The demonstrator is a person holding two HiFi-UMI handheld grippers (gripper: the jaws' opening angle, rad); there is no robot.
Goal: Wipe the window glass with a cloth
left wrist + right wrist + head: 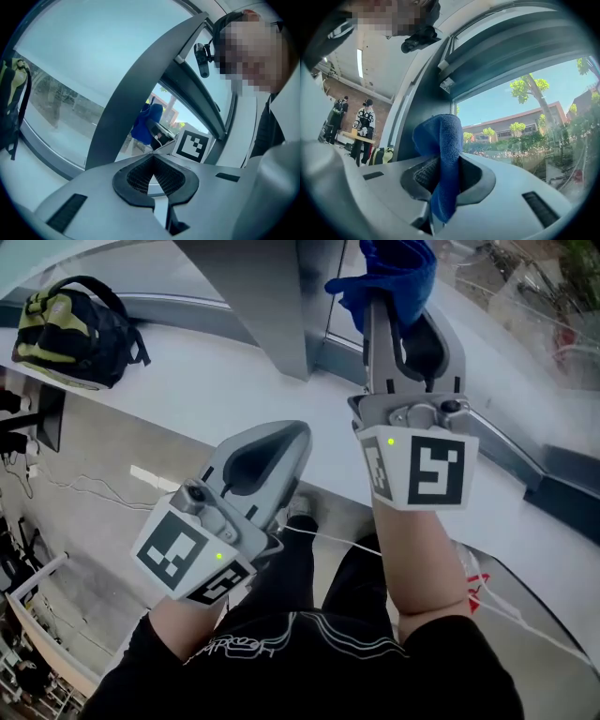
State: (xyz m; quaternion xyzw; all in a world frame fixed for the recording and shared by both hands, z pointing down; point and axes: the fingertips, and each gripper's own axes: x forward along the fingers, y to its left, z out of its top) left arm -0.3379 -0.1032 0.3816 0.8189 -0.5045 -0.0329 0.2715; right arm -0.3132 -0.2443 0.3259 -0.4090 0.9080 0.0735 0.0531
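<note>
A blue cloth [394, 273] [443, 154] is pinched in my right gripper [398, 310], which is raised toward the window glass [511, 296] [534, 117] at the upper right of the head view. The cloth bunches up above the jaws and a tail hangs down between them. In the left gripper view the same blue cloth [145, 123] shows in the distance. My left gripper [286, 442] [152, 174] sits lower and to the left, over the white sill [216, 381], shut with nothing between its pads.
A dark grey window post [267, 296] [126, 93] stands between the two panes. A black and yellow backpack [70, 329] lies on the sill at far left. Two people [351, 124] stand in the room behind. A white cord [328, 540] trails near my legs.
</note>
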